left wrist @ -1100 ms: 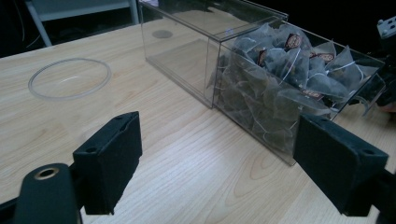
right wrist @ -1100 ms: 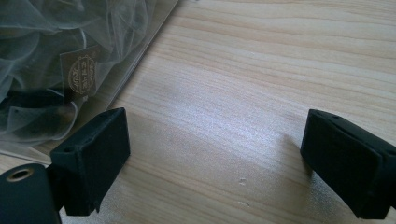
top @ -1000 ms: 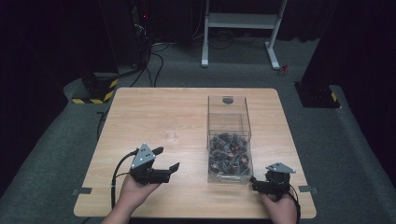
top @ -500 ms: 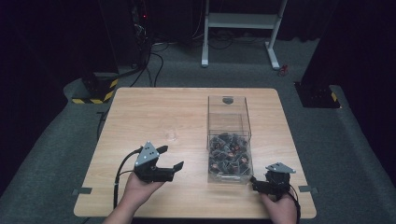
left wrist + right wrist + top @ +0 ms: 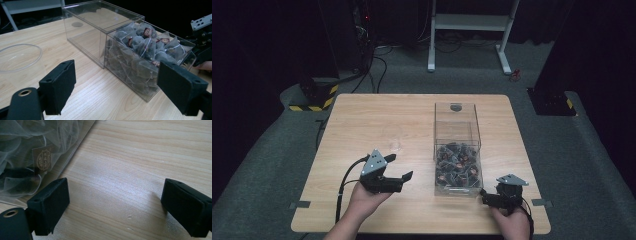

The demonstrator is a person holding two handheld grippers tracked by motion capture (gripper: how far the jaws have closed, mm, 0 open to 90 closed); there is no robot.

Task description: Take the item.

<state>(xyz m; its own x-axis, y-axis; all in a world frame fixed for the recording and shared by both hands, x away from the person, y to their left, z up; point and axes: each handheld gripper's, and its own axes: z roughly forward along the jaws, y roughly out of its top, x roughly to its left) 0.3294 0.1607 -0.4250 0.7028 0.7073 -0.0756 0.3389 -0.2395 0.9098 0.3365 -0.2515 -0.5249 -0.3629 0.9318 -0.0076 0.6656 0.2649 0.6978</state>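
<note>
While both grippers hang empty with fingers spread wide, the box (image 5: 457, 150) of tea bags (image 5: 145, 47) lies between them on the desk (image 5: 362, 125), its long axis running away from you. Your left gripper (image 5: 398, 176) faces the box's side across a gap; your right gripper (image 5: 484, 196) sits just beside its near corner, so it is nearer.
</note>
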